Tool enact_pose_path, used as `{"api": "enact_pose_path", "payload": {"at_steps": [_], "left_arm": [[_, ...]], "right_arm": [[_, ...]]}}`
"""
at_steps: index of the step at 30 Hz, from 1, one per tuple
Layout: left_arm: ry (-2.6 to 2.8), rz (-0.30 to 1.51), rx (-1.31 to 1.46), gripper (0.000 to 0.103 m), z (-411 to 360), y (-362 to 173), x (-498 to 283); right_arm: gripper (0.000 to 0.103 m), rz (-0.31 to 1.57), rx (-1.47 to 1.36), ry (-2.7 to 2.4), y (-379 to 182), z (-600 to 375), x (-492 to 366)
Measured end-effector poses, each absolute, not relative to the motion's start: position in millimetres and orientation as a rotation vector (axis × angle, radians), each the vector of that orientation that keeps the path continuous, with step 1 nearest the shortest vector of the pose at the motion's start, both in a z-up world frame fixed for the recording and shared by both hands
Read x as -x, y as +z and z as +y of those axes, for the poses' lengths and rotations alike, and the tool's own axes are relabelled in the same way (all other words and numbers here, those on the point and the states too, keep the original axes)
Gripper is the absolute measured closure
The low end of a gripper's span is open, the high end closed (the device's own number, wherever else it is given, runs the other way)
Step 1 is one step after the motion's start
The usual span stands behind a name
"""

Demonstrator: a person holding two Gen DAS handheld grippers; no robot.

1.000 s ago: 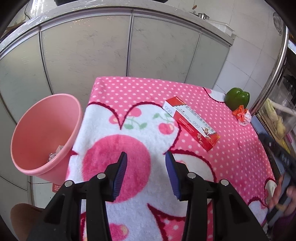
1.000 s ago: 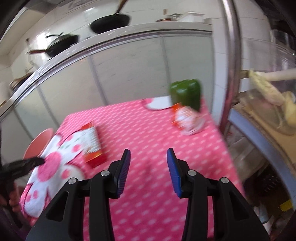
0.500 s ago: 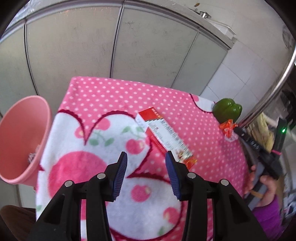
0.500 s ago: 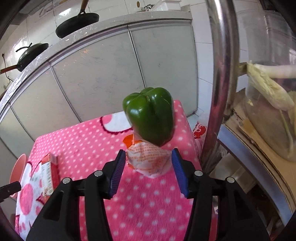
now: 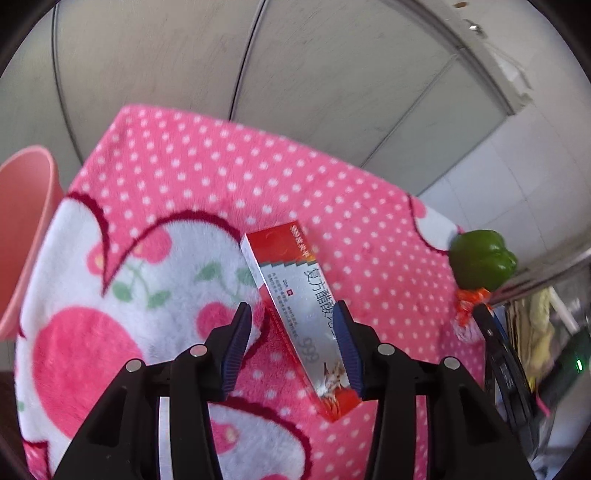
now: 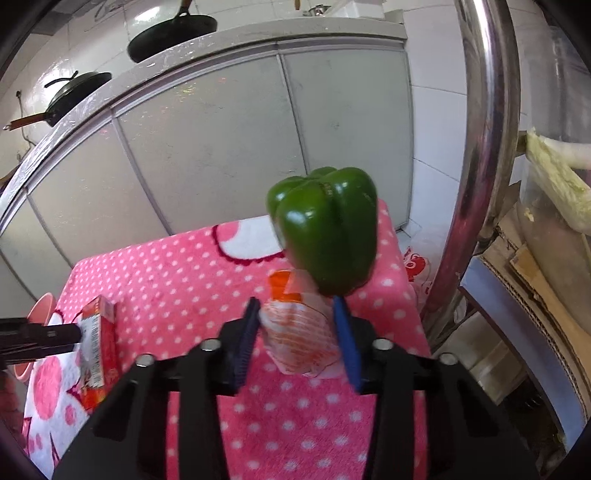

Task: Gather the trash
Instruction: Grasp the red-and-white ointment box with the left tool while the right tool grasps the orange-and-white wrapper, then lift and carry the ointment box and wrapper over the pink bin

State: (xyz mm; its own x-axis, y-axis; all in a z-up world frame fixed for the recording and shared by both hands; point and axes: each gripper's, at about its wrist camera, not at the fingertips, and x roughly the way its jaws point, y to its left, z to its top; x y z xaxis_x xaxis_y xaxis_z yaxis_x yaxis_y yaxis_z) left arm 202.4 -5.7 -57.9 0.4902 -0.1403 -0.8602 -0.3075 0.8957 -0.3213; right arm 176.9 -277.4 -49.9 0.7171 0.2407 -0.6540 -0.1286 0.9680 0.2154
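Cabinets (image 6: 221, 147): grey doors behind the table.
Wall (image 6: 436, 122): white tile.
Counter (image 6: 258, 33): two dark pans (image 6: 171, 27).
Pole (image 6: 480, 147): steel, right.

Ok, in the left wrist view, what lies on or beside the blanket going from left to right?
Pink bin → red and white box → green pepper
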Motion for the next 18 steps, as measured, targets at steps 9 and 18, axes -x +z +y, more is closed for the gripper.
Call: {"api": "enact_pose_path", "payload": {"at_steps": [9, 18], "left_arm": [[0.167, 1.081, 0.442, 0.056, -30.3, -70.6, -211.9], [0.242, 1.057, 0.304, 0.053, -55.6, -80.5, -214.8]], "right_arm": [[0.068, 0.709, -0.200, 0.268, -42.9, -256.9, -140.8], [0.068, 0.682, -0.151, 0.262, -44.5, -249.1, -135.1]]}}
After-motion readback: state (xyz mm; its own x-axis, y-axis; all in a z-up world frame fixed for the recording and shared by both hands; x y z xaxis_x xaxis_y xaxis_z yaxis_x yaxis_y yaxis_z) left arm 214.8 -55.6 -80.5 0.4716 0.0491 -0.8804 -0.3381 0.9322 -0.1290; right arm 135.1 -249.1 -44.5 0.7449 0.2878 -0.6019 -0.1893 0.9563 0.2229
